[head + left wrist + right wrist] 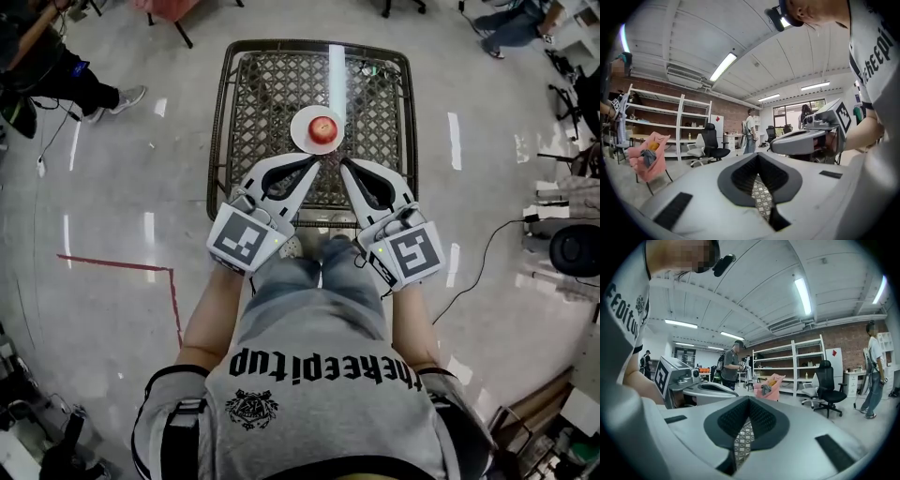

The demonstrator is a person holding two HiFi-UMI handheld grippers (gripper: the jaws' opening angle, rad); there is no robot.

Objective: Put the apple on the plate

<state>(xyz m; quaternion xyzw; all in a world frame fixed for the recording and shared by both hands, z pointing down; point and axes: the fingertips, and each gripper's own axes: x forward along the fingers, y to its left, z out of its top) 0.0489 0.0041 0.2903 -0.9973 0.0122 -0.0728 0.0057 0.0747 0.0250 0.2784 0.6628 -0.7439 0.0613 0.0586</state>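
The left gripper and right gripper hold their jaws pressed together on nothing, side by side over the dark wire-lattice table. Just beyond them, the red apple sits on the round white plate at the table's middle. A red tape line crosses the grey floor to the left.

Bright and even, lit from ceiling tube lights overhead. White glare streaks on glossy floor at 3 and 9 o'clock. Heavy fisheye bending, dark vignette round both gripper views. Near fingers slightly soft.
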